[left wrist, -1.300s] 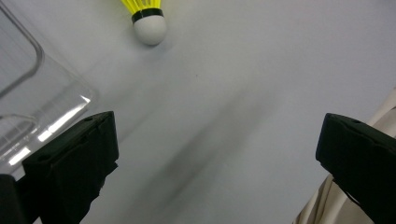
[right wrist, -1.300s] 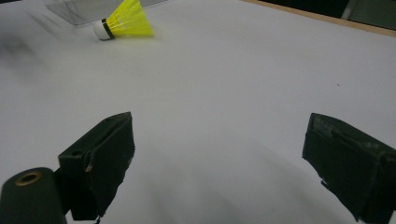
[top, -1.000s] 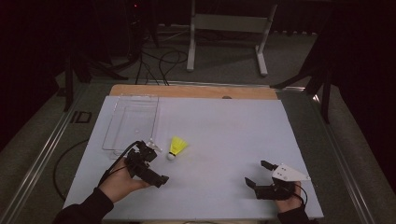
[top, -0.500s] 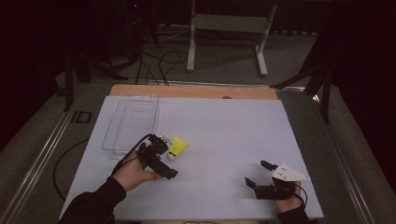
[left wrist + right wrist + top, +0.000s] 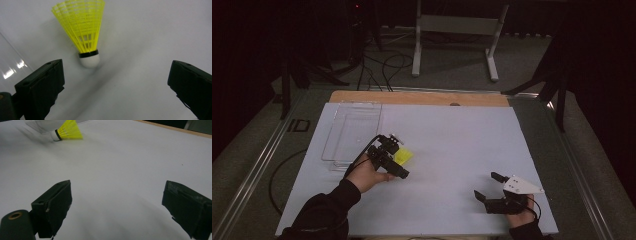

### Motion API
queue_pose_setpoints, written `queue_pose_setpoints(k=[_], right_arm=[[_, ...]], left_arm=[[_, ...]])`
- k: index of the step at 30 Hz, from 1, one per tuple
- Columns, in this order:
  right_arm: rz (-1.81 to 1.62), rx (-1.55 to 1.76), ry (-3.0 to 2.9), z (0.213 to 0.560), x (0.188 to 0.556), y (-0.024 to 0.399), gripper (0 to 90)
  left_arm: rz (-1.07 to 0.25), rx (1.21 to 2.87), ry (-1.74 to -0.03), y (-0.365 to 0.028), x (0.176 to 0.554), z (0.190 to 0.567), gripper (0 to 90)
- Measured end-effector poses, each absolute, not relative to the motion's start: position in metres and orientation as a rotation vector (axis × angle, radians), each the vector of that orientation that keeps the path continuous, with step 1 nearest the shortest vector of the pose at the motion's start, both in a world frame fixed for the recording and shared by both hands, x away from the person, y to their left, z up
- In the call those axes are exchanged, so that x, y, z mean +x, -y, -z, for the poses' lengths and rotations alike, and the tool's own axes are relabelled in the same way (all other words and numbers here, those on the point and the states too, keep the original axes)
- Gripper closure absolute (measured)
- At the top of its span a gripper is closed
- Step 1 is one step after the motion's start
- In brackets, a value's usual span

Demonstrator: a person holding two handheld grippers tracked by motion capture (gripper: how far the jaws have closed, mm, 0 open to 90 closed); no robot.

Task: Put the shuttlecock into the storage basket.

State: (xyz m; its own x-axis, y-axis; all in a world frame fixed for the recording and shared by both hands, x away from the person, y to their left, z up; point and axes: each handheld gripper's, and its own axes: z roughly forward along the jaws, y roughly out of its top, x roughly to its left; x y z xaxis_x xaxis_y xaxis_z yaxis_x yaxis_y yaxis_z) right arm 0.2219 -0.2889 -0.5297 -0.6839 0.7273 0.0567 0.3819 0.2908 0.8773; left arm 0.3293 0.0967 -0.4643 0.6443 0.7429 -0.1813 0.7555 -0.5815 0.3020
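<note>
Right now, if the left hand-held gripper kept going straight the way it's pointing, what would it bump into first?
Most likely the yellow shuttlecock. The left hand-held gripper is open, and the shuttlecock's white cork end lies just ahead of it on the white table, nearer one jaw than the other. Depth is hard to judge.

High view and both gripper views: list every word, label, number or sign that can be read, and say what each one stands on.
"ID" or something close to it: a dark mark on the grey floor strip left of the white table, too small to be sure.
Yellow shuttlecock: no print on the skirt or the white cork.
Clear plastic tray: no label seen.
Left gripper and right gripper: no markings seen on the black jaws.
</note>
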Motion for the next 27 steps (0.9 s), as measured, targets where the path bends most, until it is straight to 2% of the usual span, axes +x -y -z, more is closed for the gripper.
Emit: queue_pose_setpoints(k=[9, 17, 19, 27], right_arm=[[-1.352, 1.001, -2.214, 0.530, 0.222, 0.289, 9.4], [-1.352, 1.004, -2.217, 0.530, 0.222, 0.289, 9.3], [-1.353, 1.001, -2.218, 0.530, 0.222, 0.289, 9.4], [-1.348, 1.002, -2.222, 0.530, 0.222, 0.289, 9.4]], left_arm=[[-0.008, 2.496, -1.283, -0.093, 0.339, 0.476, 6.4], [-0.027, 2.509, -1.320, -0.090, 0.344, 0.490, 21.4], [-0.027, 2.514, -1.323, -0.090, 0.344, 0.493, 22.9], [-0.012, 2.543, -1.332, -0.094, 0.347, 0.499, 41.3]])
